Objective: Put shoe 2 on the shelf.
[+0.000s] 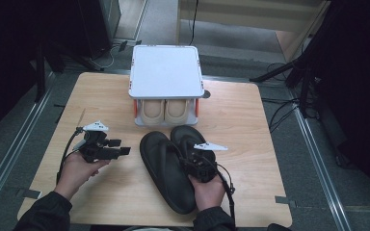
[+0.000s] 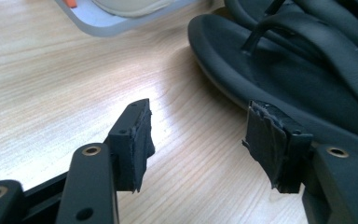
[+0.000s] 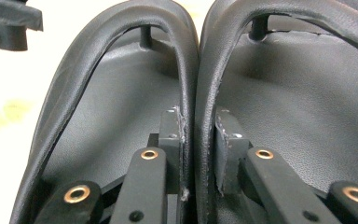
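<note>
Right gripper view: two adjoining straps of a pair of black sandals [image 3: 121,93] are seen pinched together between the fingers [image 3: 172,140] of the right gripper [image 3: 198,135], one finger lying inside each sandal, so that both shoes are clamped as a pair. In the high view the sandals [image 1: 166,166] are found at lower centre of the frame, lying side by side on the wooden tabletop [image 1: 250,139], toes pointing toward the upper part of the picture, with the right gripper [image 1: 200,161] set on them from the bottom edge. Just above them, at upper centre, a white shoe rack [image 1: 166,72] is placed, and a pair of beige shoes [image 1: 166,111] is already lodged in its lower shelf. At lower left of the high view the left gripper [image 1: 113,147] is held near the sandals but apart from them; in the left gripper view its fingers [image 2: 137,140] are spread wide with nothing between them, above bare wood beside the nearest sandal's edge.

The step in hand is judged to be the grasping of the sandals for stowing. Next, a lift is called for with the pinch kept firm on both straps, followed by a carry toward the rack, probably its flat top.
</note>
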The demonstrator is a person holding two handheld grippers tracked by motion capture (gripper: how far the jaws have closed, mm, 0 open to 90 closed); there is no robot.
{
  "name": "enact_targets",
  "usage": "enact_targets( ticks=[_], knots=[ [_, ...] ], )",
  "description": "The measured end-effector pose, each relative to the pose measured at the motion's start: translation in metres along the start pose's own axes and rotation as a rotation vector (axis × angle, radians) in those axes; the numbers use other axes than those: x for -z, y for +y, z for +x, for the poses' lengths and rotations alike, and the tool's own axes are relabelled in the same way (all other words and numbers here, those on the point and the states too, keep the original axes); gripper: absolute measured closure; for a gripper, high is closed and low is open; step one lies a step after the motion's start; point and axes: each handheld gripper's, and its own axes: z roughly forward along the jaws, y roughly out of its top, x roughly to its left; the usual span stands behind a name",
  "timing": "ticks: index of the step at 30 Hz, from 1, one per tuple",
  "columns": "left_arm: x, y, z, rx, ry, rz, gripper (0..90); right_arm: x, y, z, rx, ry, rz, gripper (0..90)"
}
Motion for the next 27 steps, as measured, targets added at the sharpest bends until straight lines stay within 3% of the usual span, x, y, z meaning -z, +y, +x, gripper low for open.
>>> enact_targets(
  ticks=[5, 11, 14, 20, 27],
  knots=[
    [0.003, 0.000, 0.002, -0.008, 0.014, 0.005, 39.9, 0.009, 0.009, -0.004, 0.120, 0.068, 0.078, 77.0],
    [0.009, -0.001, 0.010, 0.017, 0.030, -0.010, 39.6, 0.016, 0.018, -0.012, 0.208, 0.188, 0.101, 76.9],
    [0.012, -0.002, 0.014, 0.034, 0.038, -0.019, 39.7, 0.019, 0.022, -0.012, 0.270, 0.244, 0.144, 77.0],
    [0.016, -0.004, 0.021, 0.043, 0.054, -0.030, 39.7, 0.022, 0.036, -0.007, 0.403, 0.348, 0.177, 76.9],
    [0.022, -0.006, 0.030, 0.072, 0.064, -0.043, 39.7, 0.012, 0.052, -0.001, 0.469, 0.429, 0.225, 76.8]
  ],
)
